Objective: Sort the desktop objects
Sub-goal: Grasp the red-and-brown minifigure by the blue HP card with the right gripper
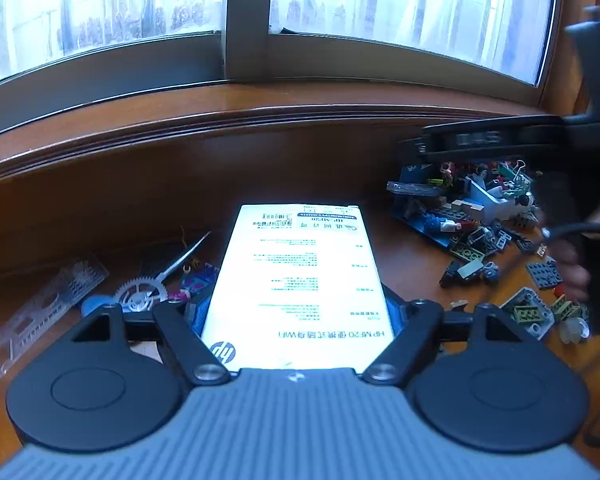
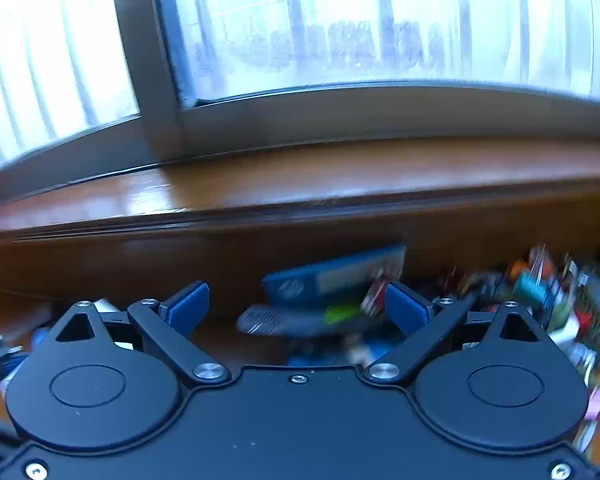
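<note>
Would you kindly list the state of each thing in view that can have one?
White box: gripped between the left tongs, label upside down.
Right tongs: open, nothing held.
Toy bricks: loose, heaped on the desk.
Blue box: lying tilted on the clutter.
Window: closed.

— What colour is the box [image 1: 300, 276] on the brown wooden desk [image 1: 260, 168]?
— White on its face, with green print and a blue round logo.
— And the brick pile [image 1: 484, 216]?
— Mixed: blue, grey, black, olive, touches of red.
— The gear [image 1: 140, 296]?
— Silvery. The ruler [image 1: 40, 312] is clear, and the second box [image 2: 336, 276] blue.
</note>
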Motion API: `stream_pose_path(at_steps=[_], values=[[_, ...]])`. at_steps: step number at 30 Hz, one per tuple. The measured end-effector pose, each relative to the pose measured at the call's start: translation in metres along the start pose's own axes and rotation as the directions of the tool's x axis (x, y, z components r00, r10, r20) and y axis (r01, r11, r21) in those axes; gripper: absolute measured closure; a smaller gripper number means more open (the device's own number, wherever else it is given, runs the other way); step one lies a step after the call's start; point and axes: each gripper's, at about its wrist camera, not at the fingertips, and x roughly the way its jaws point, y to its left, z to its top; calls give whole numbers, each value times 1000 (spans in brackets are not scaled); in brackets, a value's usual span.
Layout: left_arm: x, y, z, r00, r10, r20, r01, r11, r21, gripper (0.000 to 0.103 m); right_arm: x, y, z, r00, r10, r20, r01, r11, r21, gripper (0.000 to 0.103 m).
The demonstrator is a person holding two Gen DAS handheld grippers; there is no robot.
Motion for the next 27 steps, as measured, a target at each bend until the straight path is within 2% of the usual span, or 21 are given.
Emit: stream_pose_path(at_steps=[2,4,8,10,13,14,15,16,17,18,20,25,27], values=[[-2,-1,-1,1000,-6,0,6,1000,-1,26,10,-1,3,998,-56,0,56,997,-44,7],[-4,-2,-2,1000,-14,2,14,1000,1,26,20,-6,4,997,-75,-14,73,995,-63,4],[-4,-3,-2,1000,-18,3,18,1000,-2,26,35,-15,4,998,-18,-52,15,998,-60,1],[-3,-2,-2,1000,-15,1,15,1000,-1,26,40,-17,3,998,2,-62,-6,998,-66,5],[-3,-1,-3,1000,-11,-3,11,1000,-6,26,36,-18,0,998,8,-57,-10,1000,-28,20],[-4,0,-3,1000,-10,-4,10,1000,-9,26,32,-16,-2,998,22,-51,-24,999,-31,33],[-3,1,-3,1000,-8,-6,8,1000,-12,26,28,-13,-4,998,37,-42,-39,998,-43,51],[-4,1,-3,1000,-7,-7,7,1000,-13,26,24,-8,-6,999,42,-34,-44,997,-64,58],[-4,1,-2,1000,-6,-6,6,1000,-13,26,20,-2,-7,999,41,-25,-44,995,-88,72],[-5,2,-2,1000,-5,-3,5,1000,-13,26,17,1,-9,999,41,-18,-43,994,-104,80],[-7,2,-2,1000,-7,4,7,1000,-12,26,12,5,-12,999,46,-7,-47,993,-104,86],[-11,3,-2,1000,-11,13,11,1000,-9,26,-12,5,-15,996,72,47,-70,996,-48,87],[-12,3,-2,1000,-10,14,10,1000,-10,26,-32,2,-12,989,117,86,-117,993,-11,86]])
